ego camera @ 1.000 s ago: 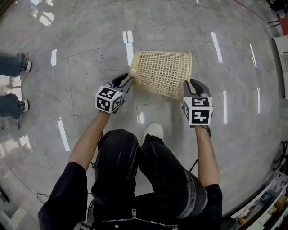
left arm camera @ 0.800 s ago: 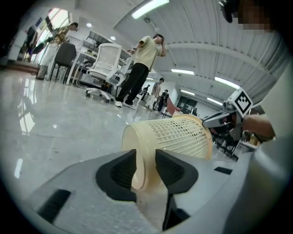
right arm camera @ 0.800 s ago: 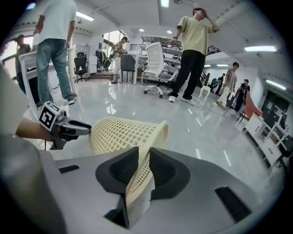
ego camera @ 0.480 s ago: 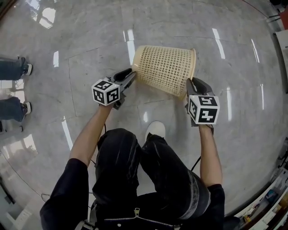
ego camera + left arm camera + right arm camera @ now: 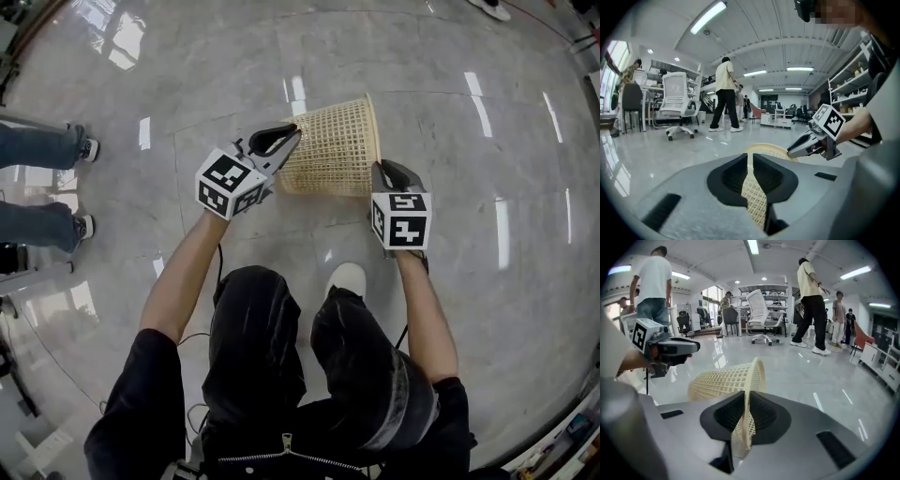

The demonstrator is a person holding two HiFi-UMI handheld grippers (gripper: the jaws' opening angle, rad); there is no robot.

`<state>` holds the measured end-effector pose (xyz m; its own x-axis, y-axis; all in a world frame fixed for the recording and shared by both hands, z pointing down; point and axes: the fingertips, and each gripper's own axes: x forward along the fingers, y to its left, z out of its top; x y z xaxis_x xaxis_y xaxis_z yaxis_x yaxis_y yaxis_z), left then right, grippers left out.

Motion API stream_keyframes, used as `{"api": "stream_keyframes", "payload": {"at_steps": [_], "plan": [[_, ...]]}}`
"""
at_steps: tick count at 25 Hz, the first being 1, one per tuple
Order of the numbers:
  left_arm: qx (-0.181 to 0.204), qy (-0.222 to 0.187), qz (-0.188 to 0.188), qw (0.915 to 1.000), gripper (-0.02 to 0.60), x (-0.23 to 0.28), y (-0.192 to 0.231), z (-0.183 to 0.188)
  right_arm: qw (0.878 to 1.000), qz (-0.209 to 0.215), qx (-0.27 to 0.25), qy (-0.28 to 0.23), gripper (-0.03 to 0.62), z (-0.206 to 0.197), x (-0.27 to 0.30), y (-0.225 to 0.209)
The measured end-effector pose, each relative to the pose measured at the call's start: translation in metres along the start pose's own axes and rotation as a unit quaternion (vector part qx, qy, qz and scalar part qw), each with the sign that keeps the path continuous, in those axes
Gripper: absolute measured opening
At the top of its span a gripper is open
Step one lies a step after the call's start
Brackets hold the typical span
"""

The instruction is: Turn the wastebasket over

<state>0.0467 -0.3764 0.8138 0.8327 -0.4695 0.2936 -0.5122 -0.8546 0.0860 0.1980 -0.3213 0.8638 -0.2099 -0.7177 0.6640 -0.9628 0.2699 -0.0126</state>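
Mid-flip here: left tool (image 5: 284, 137) and right tool (image 5: 381, 171) just clamped shut on the mesh wastebasket (image 5: 333, 150); next, roll it fully over.

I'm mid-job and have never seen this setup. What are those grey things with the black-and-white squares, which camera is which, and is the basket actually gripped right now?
There is no robot arm here: a person holds a two-jaw gripper in each hand. The checkered cubes are part of those grippers. The head view comes from a camera on the person's head, looking steeply down. The left and right gripper views come from cameras riding on each gripper, looking along its own jaws. The thing being worked on is the cream mesh wastebasket, tipped on its side over the polished grey floor. The left gripper pinches the mesh at the narrow end, and the right gripper pinches the rim. Both pairs of jaws have just been closing, and the mesh is clamped between them. A bystander's shoes show at the left edge.
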Motion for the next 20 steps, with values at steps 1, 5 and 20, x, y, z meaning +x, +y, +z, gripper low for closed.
{"api": "stream_keyframes", "payload": {"at_steps": [1,5,20], "plan": [[0.003,0.006,0.012,0.9999,0.038,-0.003,0.007,-0.004,1.000,-0.002,0.000,0.006,0.040,0.000,0.002,0.000],[-0.064,0.033,0.064,0.9954,0.083,-0.027,0.036,-0.062,0.998,-0.014,-0.059,0.016,0.041,0.000,0.004,0.003],[-0.350,-0.077,0.024,0.9332,0.224,-0.032,0.033,-0.151,0.998,-0.016,-0.063,0.022,0.041,-0.007,0.006,0.000]]}}
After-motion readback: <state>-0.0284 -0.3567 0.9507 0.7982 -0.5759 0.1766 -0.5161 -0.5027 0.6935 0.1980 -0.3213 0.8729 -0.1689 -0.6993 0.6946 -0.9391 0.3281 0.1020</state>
